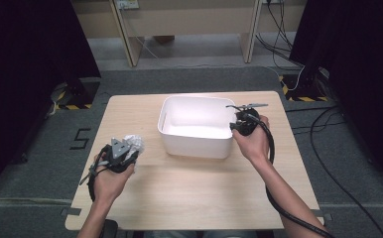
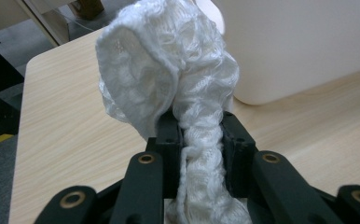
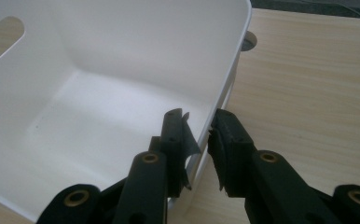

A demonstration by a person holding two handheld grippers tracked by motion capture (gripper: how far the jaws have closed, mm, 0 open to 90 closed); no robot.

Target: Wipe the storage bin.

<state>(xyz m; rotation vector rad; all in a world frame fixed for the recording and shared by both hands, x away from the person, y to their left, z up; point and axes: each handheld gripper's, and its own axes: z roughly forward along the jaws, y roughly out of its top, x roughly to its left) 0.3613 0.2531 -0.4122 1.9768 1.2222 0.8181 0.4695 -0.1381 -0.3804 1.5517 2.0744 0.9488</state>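
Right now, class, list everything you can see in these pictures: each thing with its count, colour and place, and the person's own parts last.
Knitted cloth: one, white, bunched, clamped in the left gripper above the table's left side.
Bin: one, white plastic, nothing inside, at the table's middle, with a handle slot in its left wall.
Table: one, light wood, on grey carpet.
Floor number five: one, black, on the carpet left of the table.
Cables: several, black, on the floor at right.
Left gripper: one, black, shut on the cloth.
Right gripper: one, black, its jaws either side of the bin's right wall; one pad meets the wall, the other shows a slight gap.
Hands: two, one behind each gripper.
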